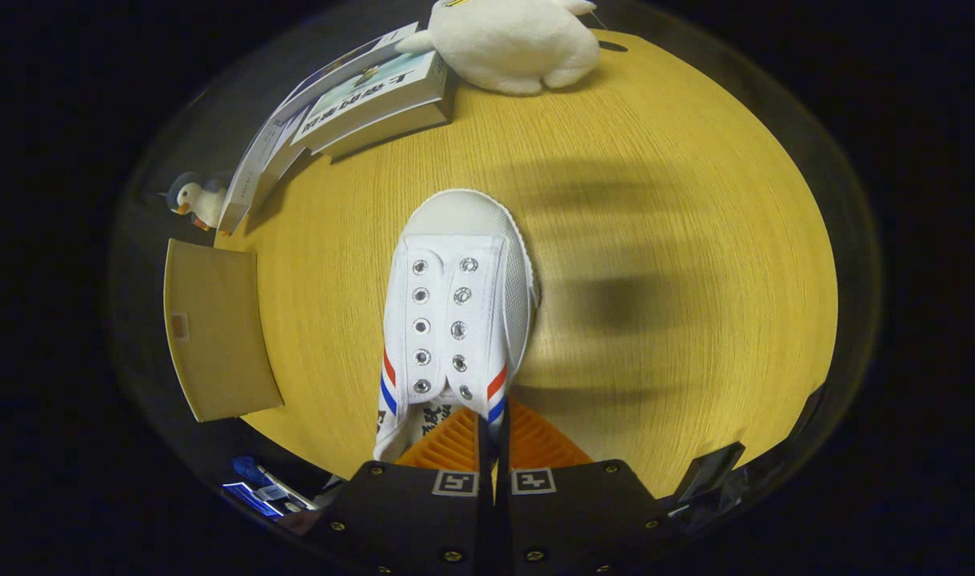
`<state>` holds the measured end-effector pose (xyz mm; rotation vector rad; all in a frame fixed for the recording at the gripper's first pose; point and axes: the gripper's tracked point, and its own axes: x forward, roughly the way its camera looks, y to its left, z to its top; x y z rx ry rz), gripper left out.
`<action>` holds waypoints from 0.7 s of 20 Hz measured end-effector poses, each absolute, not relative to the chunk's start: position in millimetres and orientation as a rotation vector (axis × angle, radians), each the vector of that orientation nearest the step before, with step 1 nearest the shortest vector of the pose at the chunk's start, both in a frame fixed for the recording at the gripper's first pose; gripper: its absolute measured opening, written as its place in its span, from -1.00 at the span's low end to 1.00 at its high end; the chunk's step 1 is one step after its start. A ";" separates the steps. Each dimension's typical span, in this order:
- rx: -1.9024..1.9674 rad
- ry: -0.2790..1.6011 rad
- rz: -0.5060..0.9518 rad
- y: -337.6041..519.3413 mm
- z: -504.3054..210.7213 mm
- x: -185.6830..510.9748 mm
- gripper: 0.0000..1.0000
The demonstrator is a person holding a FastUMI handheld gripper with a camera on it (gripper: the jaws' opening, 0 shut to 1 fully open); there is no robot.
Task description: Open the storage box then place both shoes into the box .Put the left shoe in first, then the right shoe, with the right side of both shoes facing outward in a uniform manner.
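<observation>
The claw (pixel 493 448) is closed on a white canvas sneaker (pixel 453 320), its two fingers drawn almost together and pinching the shoe's heel-end collar between them. The sneaker runs straight away from the fingers, toe pointing to the far side, and appears lifted over the wooden bench (pixel 695 200), with a soft blurred shadow spread on the wood to its right. It has no laces: two rows of metal eyelets line the open front, five showing in each row. The rounded toe cap is white with a fine dimpled texture and a ridged rim. A short band of red and blue stripes slants across each side near the collar, and dark printed characters sit on the insole just ahead of the fingers, too small to make out. Far and left on the bench lies a stack of books (pixel 351 96), and beside it, at the far edge, a white plush toy (pixel 511 40). A small penguin figure (pixel 193 200) stands off the far left edge of the bench, and nearer on the left is a flat tan cardboard panel (pixel 215 328).
</observation>
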<state>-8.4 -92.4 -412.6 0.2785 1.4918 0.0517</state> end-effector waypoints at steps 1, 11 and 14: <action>0.280 1.487 0.049 -92.2 -408.5 -9.7 -0.99; 0.251 1.397 0.129 -55.0 -324.2 -14.0 -0.99; 0.228 1.368 0.163 -35.3 -300.0 -8.8 -0.99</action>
